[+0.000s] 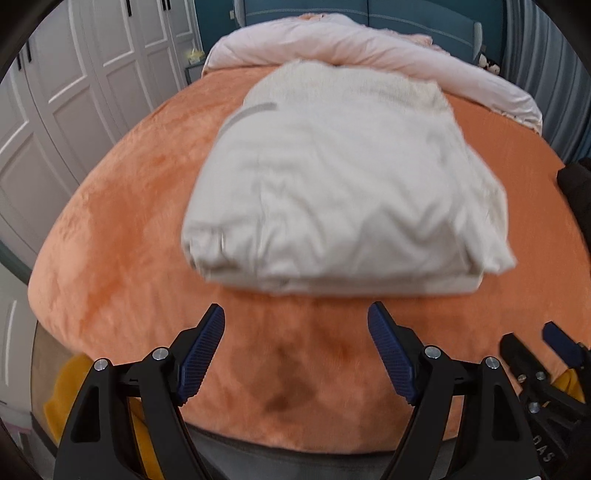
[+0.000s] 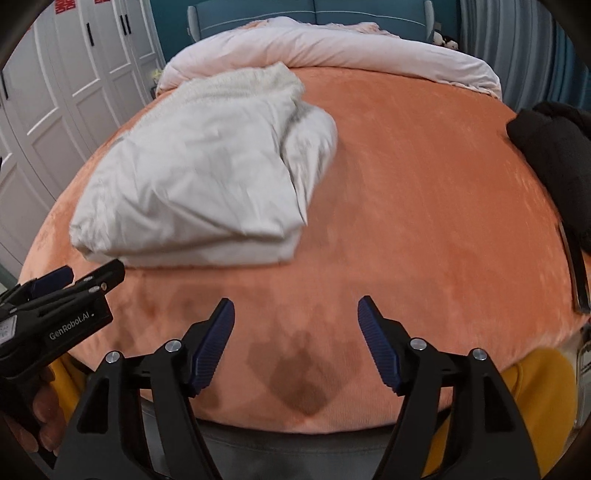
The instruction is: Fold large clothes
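A cream-white garment (image 1: pixel 340 192) lies folded into a thick rectangular bundle on the orange bed cover (image 1: pixel 122 221). In the right wrist view the garment (image 2: pixel 199 177) is at the left of the bed cover (image 2: pixel 424 206). My left gripper (image 1: pixel 295 321) is open and empty, just short of the bundle's near edge. My right gripper (image 2: pixel 295 314) is open and empty over bare cover, to the right of the bundle. The left gripper also shows in the right wrist view (image 2: pixel 88 275), and the right gripper shows at the lower right of the left wrist view (image 1: pixel 535 336).
A pink duvet (image 1: pixel 369 48) is rolled up at the head of the bed, before a teal headboard (image 2: pixel 295 11). A black garment (image 2: pixel 554 158) lies at the bed's right edge. White wardrobe doors (image 1: pixel 74 92) stand at the left. The person's yellow sleeves (image 2: pixel 532 391) show below.
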Motion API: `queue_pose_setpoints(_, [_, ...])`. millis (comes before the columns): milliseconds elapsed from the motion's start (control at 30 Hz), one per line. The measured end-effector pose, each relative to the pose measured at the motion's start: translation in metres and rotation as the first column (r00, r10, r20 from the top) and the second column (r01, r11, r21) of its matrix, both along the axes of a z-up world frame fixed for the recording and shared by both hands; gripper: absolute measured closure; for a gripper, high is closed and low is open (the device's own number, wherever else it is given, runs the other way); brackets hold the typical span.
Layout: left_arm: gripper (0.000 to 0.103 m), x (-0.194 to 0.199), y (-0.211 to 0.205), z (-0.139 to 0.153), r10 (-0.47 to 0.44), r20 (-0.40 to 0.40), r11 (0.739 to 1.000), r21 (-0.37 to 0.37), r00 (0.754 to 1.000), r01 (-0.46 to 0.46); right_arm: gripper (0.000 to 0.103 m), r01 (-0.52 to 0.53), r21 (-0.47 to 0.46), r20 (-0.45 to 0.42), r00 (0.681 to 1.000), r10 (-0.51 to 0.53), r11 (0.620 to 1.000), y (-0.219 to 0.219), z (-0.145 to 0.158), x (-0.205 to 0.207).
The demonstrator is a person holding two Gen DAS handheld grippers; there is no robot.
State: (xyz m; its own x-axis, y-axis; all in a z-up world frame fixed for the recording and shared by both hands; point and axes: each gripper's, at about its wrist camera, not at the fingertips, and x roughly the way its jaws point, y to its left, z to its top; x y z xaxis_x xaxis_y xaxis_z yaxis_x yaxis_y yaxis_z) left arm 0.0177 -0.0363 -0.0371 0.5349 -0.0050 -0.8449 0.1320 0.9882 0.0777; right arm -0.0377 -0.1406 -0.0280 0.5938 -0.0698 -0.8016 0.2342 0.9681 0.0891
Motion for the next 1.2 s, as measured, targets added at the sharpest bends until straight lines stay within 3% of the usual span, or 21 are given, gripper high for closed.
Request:
queue_pose_setpoints(333, [0.025,-0.015,0.011,-0.052,0.014,-0.048,1.000,0.028,0.999,-0.013,0.031,-0.019,-0.064,-0.007,1.000,0.019,0.998,0.009,-0.029,-0.006])
queue_pose_setpoints(533, [0.015,-0.019,0.014,-0.058,0.018,-0.003,1.000,0.025,1.000,-0.018,0.030,-0.050,-0.062,-0.064,0.997,0.046,0.997,0.010,-0.053,-0.002])
queue_pose_setpoints(633, [0.011,-0.020,0.015,-0.061,0.031,0.001,0.999,0.018,1.000,-0.031,0.024,-0.056,-0.065,-0.053,0.997,0.053,0.996,0.011,-0.058,-0.002])
queue_pose_setpoints(900, [0.013,-0.026,0.014,-0.056,0.021,0.043,1.000,0.008,0.999,-0.021,0.024,-0.126,-0.112,0.003,0.992,0.127,0.986,0.029,-0.052,-0.004])
queue_pose_setpoints(1033, [0.013,-0.028,0.014,-0.053,0.019,0.061,1.000,0.012,0.998,-0.019,0.024,-0.098,-0.113,0.035,0.994,0.102,0.989,0.025,-0.047,-0.007])
queue_pose_setpoints(1200, [0.013,-0.030,0.009,-0.052,0.017,0.071,1.000,0.024,0.997,-0.018,0.024,-0.077,-0.095,0.015,0.997,0.079,0.993,0.021,-0.052,-0.004])
